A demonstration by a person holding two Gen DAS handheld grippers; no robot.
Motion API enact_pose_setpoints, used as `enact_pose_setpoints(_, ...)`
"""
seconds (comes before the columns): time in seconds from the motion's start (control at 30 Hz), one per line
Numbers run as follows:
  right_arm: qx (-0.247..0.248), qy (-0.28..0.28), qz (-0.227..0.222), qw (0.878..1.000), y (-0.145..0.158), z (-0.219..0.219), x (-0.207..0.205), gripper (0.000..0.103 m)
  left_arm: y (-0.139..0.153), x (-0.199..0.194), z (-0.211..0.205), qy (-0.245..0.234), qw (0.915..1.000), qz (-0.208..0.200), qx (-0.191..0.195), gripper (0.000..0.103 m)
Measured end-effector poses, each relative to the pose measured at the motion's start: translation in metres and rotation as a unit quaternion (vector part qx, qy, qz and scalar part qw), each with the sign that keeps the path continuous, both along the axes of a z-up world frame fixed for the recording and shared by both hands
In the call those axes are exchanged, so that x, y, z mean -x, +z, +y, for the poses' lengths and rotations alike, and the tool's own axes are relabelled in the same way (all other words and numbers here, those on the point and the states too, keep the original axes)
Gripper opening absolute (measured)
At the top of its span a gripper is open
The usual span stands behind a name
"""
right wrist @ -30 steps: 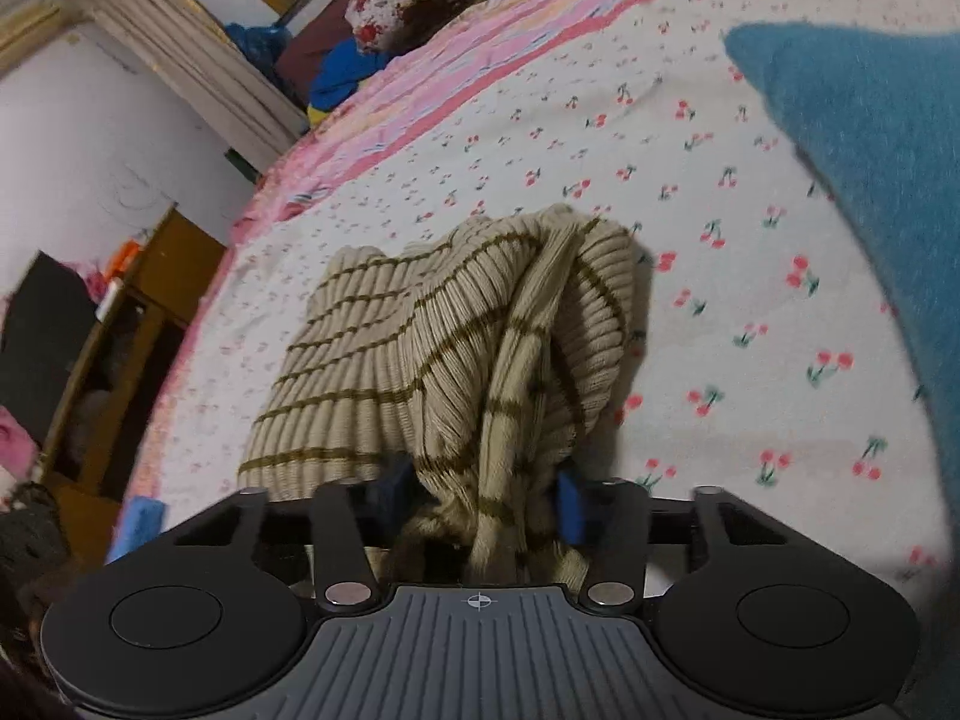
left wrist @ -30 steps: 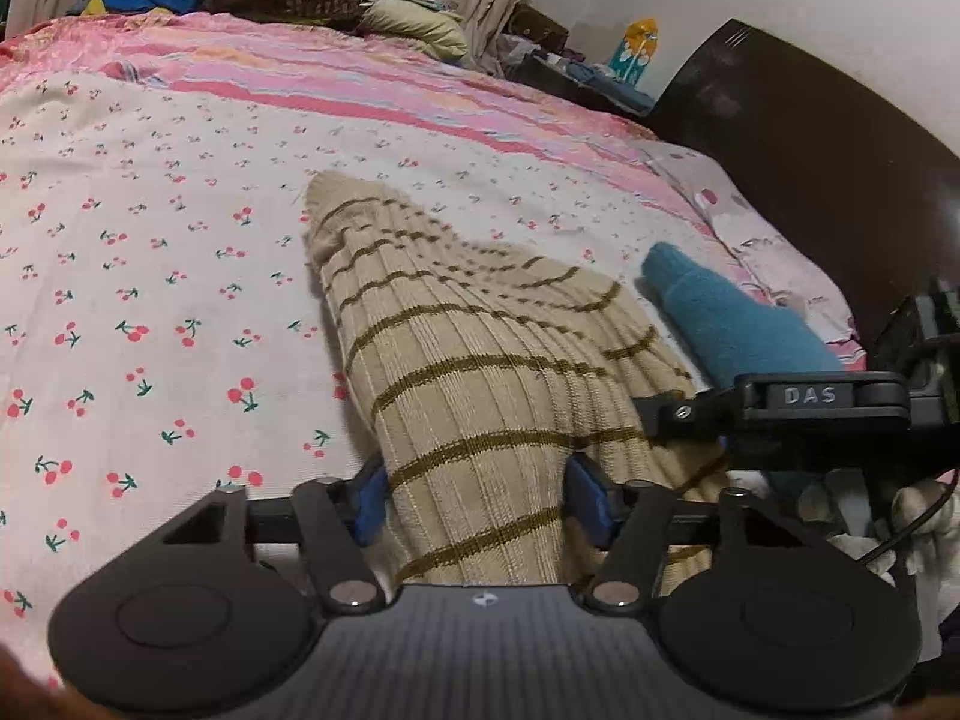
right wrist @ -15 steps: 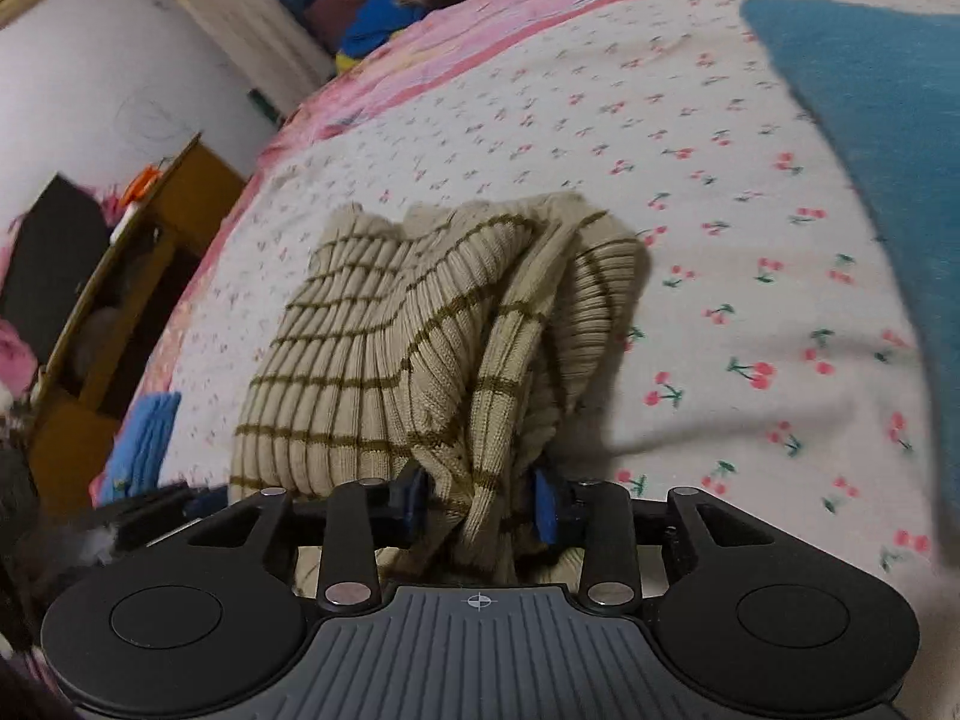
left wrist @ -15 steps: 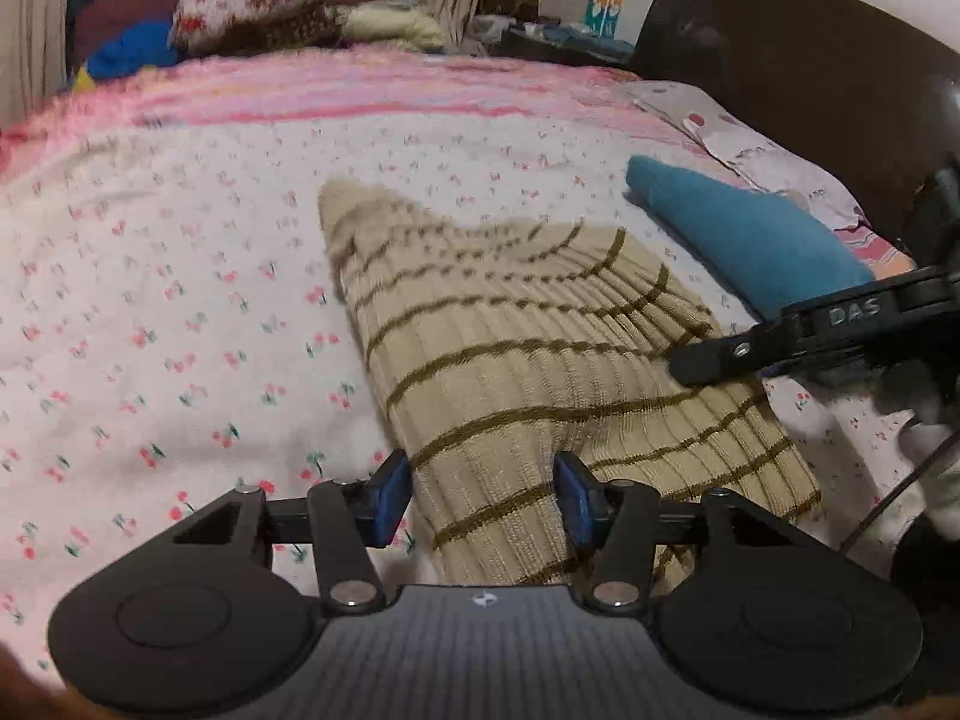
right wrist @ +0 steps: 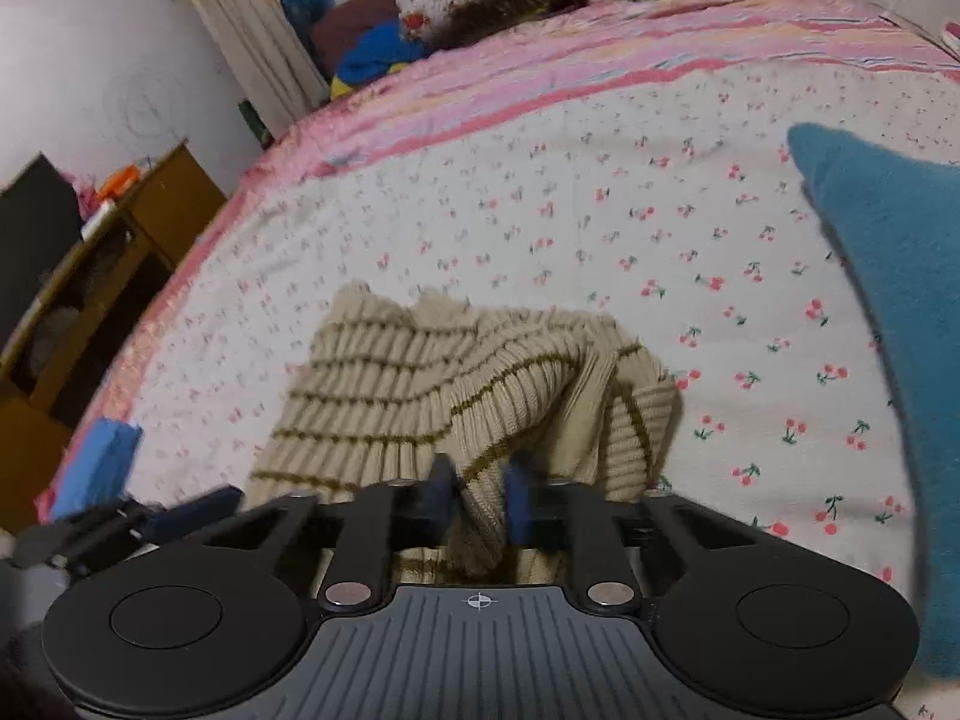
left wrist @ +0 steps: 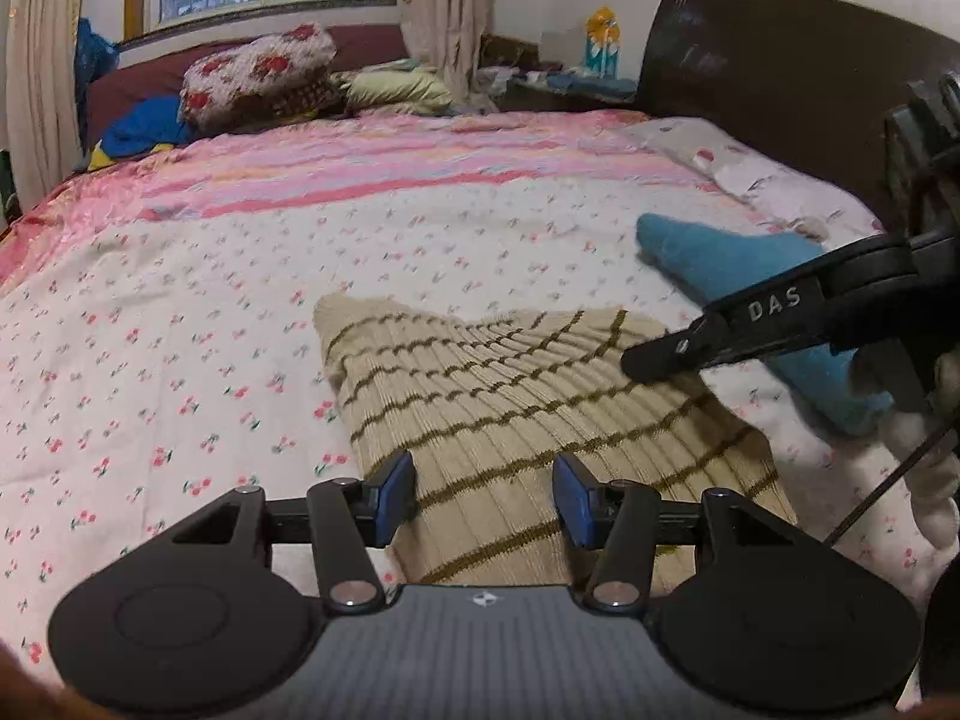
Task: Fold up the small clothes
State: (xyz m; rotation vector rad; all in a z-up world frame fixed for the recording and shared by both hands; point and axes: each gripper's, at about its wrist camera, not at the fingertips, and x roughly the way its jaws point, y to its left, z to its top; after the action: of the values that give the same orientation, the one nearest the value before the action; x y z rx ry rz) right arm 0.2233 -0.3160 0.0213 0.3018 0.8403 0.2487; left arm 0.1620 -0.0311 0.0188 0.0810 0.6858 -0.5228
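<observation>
A beige ribbed sweater with thin brown stripes (left wrist: 510,384) lies on the cherry-print bedsheet (left wrist: 180,330). My left gripper (left wrist: 483,495) hovers over its near end, open; the cloth lies flat beneath and runs wider than the gap between the pads. In the right wrist view the sweater (right wrist: 390,384) is bunched at its right side. My right gripper (right wrist: 480,492) has its jaws closing, and the pads pinch a raised fold of that side. The right gripper's finger (left wrist: 774,312) reaches in from the right in the left wrist view.
A teal cloth (left wrist: 720,252) lies on the bed right of the sweater, also large at the right edge (right wrist: 888,276). A dark headboard (left wrist: 780,90) stands at the right, floral pillows (left wrist: 258,72) at the far end. A wooden shelf (right wrist: 90,300) stands beside the bed.
Both grippers have risen and drawn back. The right jaws have narrowed onto a thin fold of the sweater. The left jaws, earlier around bunched cloth, now stand above the flat sweater.
</observation>
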Motion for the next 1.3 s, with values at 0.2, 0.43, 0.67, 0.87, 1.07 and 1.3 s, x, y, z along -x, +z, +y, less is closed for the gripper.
enact_pose_setpoints(0.2,0.022,-0.028,0.021,0.999,-0.016,-0.021,-0.005,0.012,-0.013,-0.006,-0.009,-0.004,0.9999,0.01,-0.009,0.057)
enact_pose_setpoints(0.43,0.057,-0.03,-0.014,0.998,0.009,-0.005,0.016,0.019,-0.008,0.003,-0.008,0.013,0.9996,0.011,-0.022,0.058)
enact_pose_setpoints(0.67,0.065,0.052,-0.018,0.996,0.013,0.028,0.07,0.019,-0.006,0.017,-0.008,0.022,0.999,0.017,-0.035,0.058)
enact_pose_setpoints(0.87,0.118,0.032,0.022,0.992,-0.018,0.026,0.067,0.007,-0.015,0.029,-0.01,0.026,0.9971,0.038,-0.061,0.058)
enact_pose_setpoints(1.07,0.139,0.029,-0.012,0.99,0.008,0.038,0.086,0.015,-0.011,0.046,-0.005,0.032,0.997,0.039,-0.059,0.058)
enact_pose_setpoints(1.3,0.172,0.006,0.004,0.985,-0.002,0.041,0.096,0.02,-0.007,0.062,-0.003,0.042,0.9962,0.039,-0.065,0.061)
